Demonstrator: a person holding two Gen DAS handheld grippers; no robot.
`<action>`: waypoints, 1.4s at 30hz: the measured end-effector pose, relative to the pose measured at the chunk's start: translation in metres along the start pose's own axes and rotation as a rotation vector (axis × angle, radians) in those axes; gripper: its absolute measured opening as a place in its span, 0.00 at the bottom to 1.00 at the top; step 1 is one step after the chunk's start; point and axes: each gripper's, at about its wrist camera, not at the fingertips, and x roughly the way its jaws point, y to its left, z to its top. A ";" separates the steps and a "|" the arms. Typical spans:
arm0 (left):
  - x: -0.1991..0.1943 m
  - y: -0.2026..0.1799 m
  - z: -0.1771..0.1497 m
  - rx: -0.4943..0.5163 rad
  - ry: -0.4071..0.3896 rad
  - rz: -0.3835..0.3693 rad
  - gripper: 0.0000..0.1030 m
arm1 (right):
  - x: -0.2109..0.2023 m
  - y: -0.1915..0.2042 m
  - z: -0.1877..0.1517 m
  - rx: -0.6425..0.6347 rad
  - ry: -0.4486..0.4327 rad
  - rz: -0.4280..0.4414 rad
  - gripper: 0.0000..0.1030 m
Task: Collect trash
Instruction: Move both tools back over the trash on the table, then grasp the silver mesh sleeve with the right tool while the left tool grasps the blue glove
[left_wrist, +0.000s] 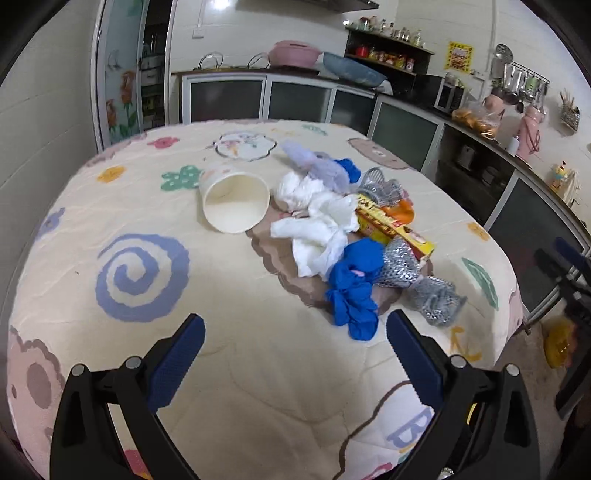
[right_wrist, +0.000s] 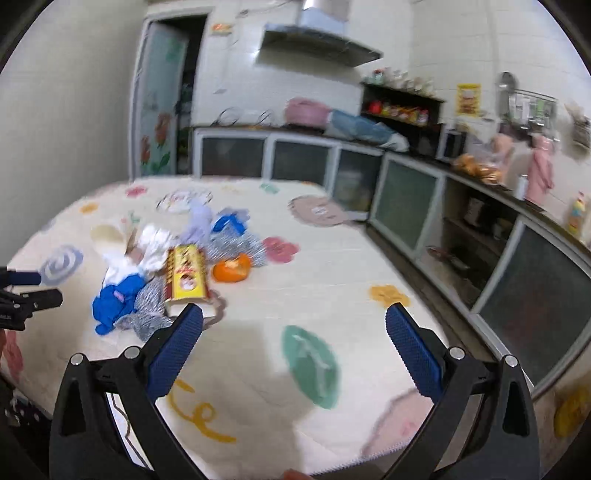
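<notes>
Nothing appears collected yet. All trash is seen piled at centre frame in the left wrist view, on the quilted cartoon-print cloth (left_wrist: 258, 332) covering the surface.

Pile contents:
- white paper cup (left_wrist: 235, 202), on its side, mouth toward the camera, at the pile's left edge
- crumpled white tissues (left_wrist: 321, 229), touching the cup
- crumpled blue gloves (left_wrist: 354, 288), nearest the camera, a second blue piece at the far side
- yellow cardboard box (left_wrist: 395, 230), lying across the tissues
- silver mesh wrappers (left_wrist: 417, 280), on the right side
- orange wrapper (left_wrist: 402, 208), behind the box
- lavender fuzzy cloth (left_wrist: 317, 164), at the far end

No bin or bag is visible in either view, so the drop-off location cannot be told.

Left gripper (left_wrist: 295, 332): jaws spread wide, empty, held short of the pile, nearest the gloves.
Right gripper (right_wrist: 294, 325): jaws spread wide, empty, just short of the box end; that view is motion-blurred.

Judged status: start of task, first grasp not yet made, whole pile remaining.
</notes>
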 end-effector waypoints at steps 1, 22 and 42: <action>0.003 0.001 0.000 -0.004 0.012 -0.010 0.92 | 0.008 0.006 0.000 -0.003 0.011 0.016 0.92; 0.048 -0.022 0.001 0.081 0.076 -0.036 0.92 | 0.094 0.016 0.025 -0.003 0.122 0.113 0.92; 0.086 -0.020 0.010 -0.010 0.160 -0.034 0.92 | 0.248 0.059 0.092 -0.210 0.300 0.124 0.91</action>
